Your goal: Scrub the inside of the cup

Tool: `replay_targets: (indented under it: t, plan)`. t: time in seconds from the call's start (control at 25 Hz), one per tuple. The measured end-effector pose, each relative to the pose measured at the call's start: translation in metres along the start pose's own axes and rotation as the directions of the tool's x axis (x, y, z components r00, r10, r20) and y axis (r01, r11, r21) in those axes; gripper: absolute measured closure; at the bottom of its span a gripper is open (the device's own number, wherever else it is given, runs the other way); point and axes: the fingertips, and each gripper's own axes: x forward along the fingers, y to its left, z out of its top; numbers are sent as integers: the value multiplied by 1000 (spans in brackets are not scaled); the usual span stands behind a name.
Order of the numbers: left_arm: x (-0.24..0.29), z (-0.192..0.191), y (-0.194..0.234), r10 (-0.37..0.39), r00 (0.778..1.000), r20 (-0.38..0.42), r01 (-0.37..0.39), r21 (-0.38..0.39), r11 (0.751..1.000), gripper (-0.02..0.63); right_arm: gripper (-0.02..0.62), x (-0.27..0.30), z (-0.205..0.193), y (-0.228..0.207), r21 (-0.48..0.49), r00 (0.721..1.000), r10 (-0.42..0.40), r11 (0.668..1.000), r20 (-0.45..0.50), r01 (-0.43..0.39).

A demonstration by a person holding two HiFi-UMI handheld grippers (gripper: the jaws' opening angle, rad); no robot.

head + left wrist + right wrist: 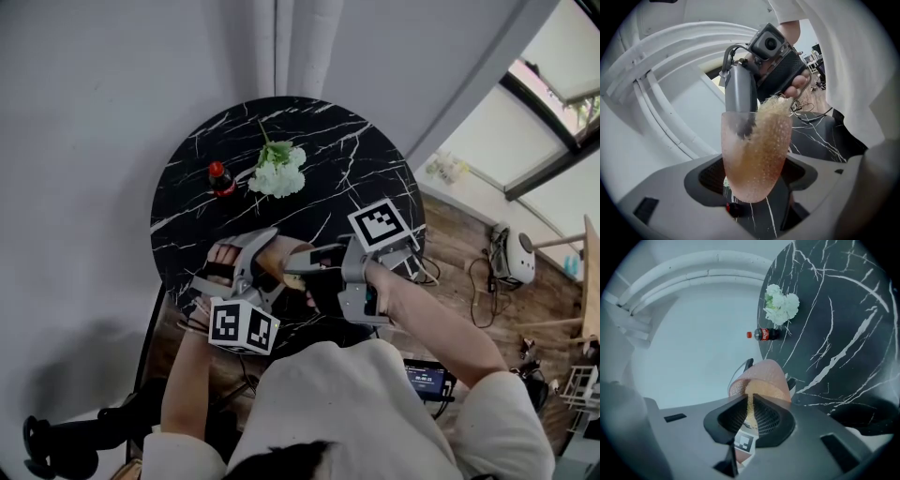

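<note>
A pink translucent dotted cup (754, 159) is tilted on its side above the table, and my left gripper (752, 183) is shut on its base. In the head view the cup (284, 255) lies between both grippers near the table's front edge. My right gripper (750, 409) is shut on a thin tan fibrous scrub pad (749, 401), and the pad reaches into the cup's mouth (765, 380). The left gripper view shows one grey finger (739, 101) of the right gripper inside the cup, with the scrub pad's fibres (774, 107) bunched at the rim.
The round black marble table (375, 159) carries a small red-capped cola bottle (221, 178) and a bunch of white flowers (279, 172) at its far side. Cables and equipment lie on the wooden floor (469, 272) to the right. A black chair (66, 441) stands at lower left.
</note>
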Motion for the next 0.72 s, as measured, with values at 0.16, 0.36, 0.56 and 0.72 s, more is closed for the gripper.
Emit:
replay_targets:
  t: [0.16,0.36,0.56,0.72]
  plan:
    - [1,-1,2,13,1000,-7,-13,-5,1000,256,543,0,3,2,70,998,34,997,48,-37]
    - [3,-1,3,12,1000,-5,-12,-25,1000,258,543,-2,6,3,149,994,79,985,78,-90]
    - [4,-2,4,44,999,-4,-45,-22,999,256,543,-1,8,3,223,985,131,963,113,-154]
    - [2,-3,5,61,998,-5,-61,-28,998,258,543,-2,10,5,279,972,181,935,151,-218]
